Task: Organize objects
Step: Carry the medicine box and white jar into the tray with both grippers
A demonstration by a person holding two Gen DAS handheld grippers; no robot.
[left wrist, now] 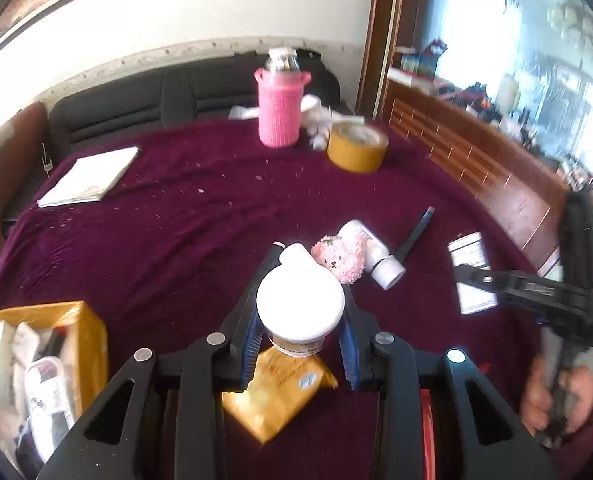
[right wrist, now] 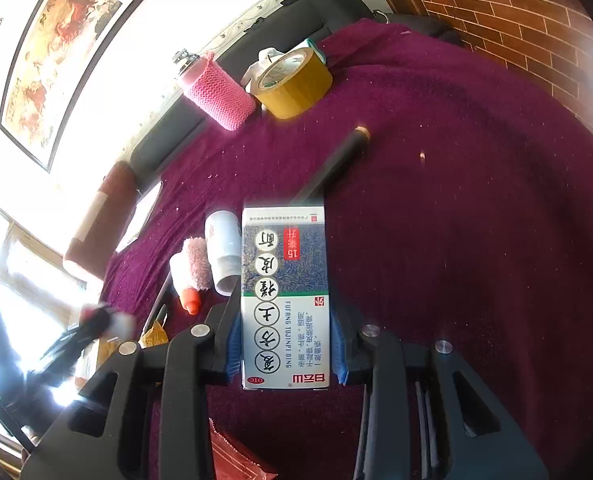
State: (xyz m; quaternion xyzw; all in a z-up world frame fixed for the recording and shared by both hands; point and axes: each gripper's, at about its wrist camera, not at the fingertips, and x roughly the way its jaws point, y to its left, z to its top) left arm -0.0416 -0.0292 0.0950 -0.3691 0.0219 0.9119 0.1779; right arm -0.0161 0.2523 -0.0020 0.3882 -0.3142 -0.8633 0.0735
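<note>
My left gripper (left wrist: 300, 316) is shut on a white-lidded jar (left wrist: 299, 308) and holds it above a yellow packet (left wrist: 276, 396) on the purple tablecloth (left wrist: 156, 220). My right gripper (right wrist: 284, 344) is shut on a medicine box (right wrist: 284, 300) with Chinese print; the box also shows in the left wrist view (left wrist: 472, 276). A pink plush toy (left wrist: 342, 258), a white bottle (left wrist: 372, 250) and a black pen (left wrist: 414, 234) lie beyond the jar. In the right wrist view the plush toy (right wrist: 196, 264) and white bottle (right wrist: 224, 248) lie left of the box.
A yellow box (left wrist: 44, 364) holding several items stands at the front left. A pink-sleeved flask (left wrist: 279, 104), a tape roll (left wrist: 356, 146) and a white booklet (left wrist: 90, 176) sit farther back. A dark sofa (left wrist: 156, 96) lies behind the table, a wooden wall (left wrist: 476, 168) at right.
</note>
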